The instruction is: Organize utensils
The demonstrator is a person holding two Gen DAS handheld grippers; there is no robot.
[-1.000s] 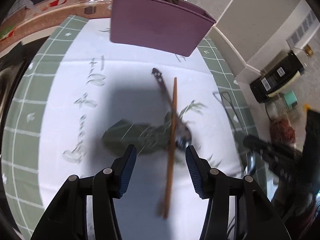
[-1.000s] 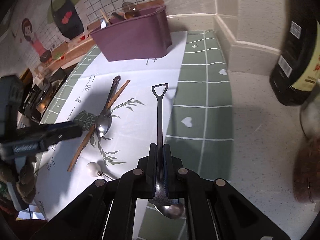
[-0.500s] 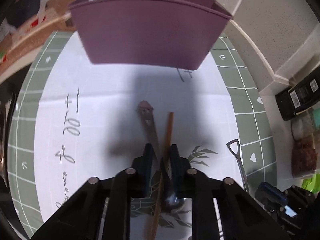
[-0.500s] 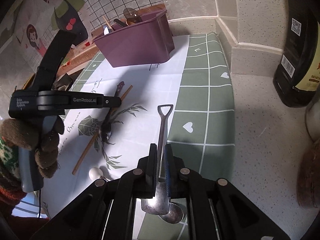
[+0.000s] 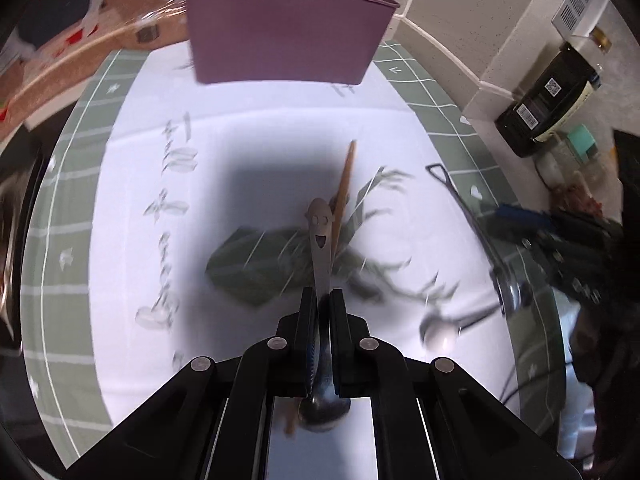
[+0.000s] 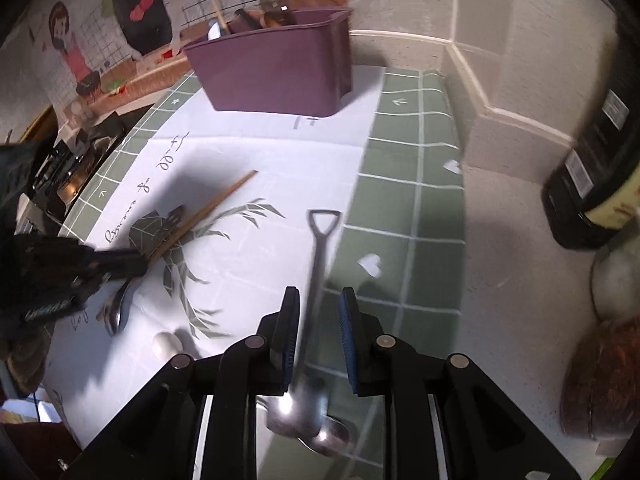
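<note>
My left gripper [image 5: 323, 300] is shut on a metal spoon with a smiley-face handle [image 5: 321, 240] and holds it above the mat. A wooden chopstick [image 5: 343, 192] lies on the mat beside it. My right gripper [image 6: 319, 300] is open, with the shovel-handled metal spoon [image 6: 318, 264] loose between its fingers. The purple utensil bin [image 5: 286, 32] stands at the far end of the mat and holds several utensils; it also shows in the right wrist view [image 6: 276, 72]. A white spoon [image 5: 438, 330] lies on the mat.
A green and white mat [image 6: 404, 168] covers the counter. A dark bottle [image 6: 596, 184] and jars stand at the right. The wall corner [image 6: 492, 92] rises behind the mat. A stove [image 6: 72, 168] lies at the left.
My left gripper closed on the smiley spoon and lifted it off the mat, leaving the chopstick. My right gripper opened around the shovel spoon it was gripping.
</note>
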